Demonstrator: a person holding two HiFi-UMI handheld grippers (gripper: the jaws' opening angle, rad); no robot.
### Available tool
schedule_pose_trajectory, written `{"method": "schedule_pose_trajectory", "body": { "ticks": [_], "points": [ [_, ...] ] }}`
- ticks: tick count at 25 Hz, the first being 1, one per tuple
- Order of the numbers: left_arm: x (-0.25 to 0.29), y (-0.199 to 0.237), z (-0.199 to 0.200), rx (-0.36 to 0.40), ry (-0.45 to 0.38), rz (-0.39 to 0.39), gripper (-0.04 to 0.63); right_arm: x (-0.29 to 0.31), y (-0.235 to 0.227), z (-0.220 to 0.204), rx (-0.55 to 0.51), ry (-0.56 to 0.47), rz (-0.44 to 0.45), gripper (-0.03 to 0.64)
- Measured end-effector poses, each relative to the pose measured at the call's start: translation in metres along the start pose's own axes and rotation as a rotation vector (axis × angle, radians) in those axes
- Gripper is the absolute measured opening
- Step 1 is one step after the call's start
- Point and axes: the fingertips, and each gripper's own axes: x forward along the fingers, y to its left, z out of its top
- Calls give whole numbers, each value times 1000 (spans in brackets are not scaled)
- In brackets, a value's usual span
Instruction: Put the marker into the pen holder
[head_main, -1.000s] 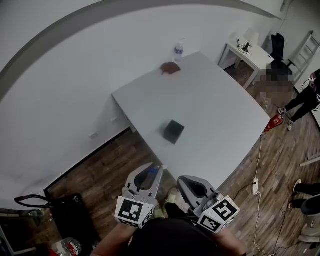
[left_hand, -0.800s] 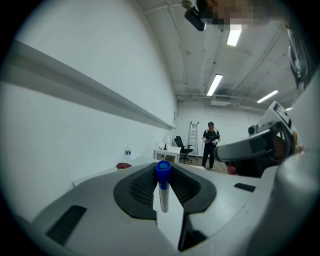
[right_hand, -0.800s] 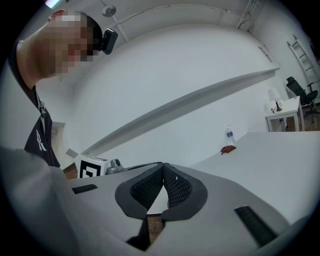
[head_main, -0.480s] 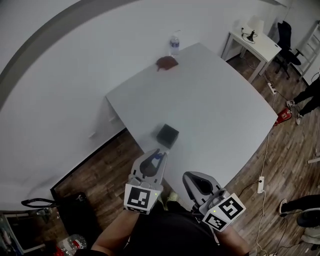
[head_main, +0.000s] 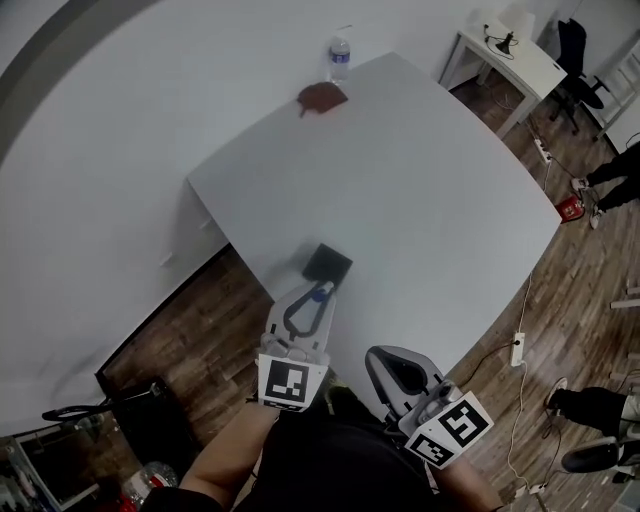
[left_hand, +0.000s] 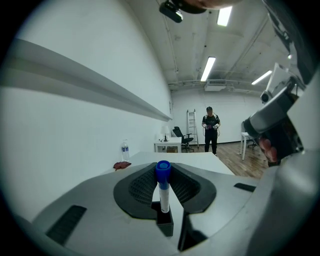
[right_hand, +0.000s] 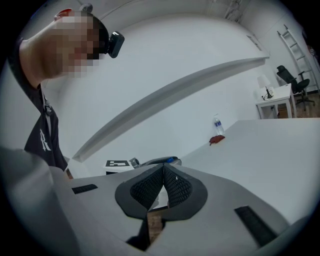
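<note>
The black square pen holder stands near the front edge of the white table. My left gripper reaches over that edge, its tips just short of the holder. It is shut on a white marker with a blue cap. In the left gripper view the marker stands upright between the pads, cap up, and a dark box shows in the gap below it. My right gripper hangs back over the floor with its jaws together and nothing in them.
A water bottle and a reddish-brown object sit at the table's far corner. A small white desk and a chair stand at the back right. A person's legs show at the right edge. A power strip lies on the wooden floor.
My left gripper has moved forward with the marker, from over the floor to the table's edge beside the pen holder. The right gripper has stayed low by my body.
</note>
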Motion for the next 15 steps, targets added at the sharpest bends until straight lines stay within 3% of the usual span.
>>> {"method": "schedule_pose_trajectory", "body": {
  "ticks": [6,15],
  "points": [
    [33,-1,-42,113,50,-40,75,13,-22,-17,43,60,-53,15],
    [59,-13,-96,209,111,-81,77,30,-38,-37,90,130,-81,15]
  ]
}}
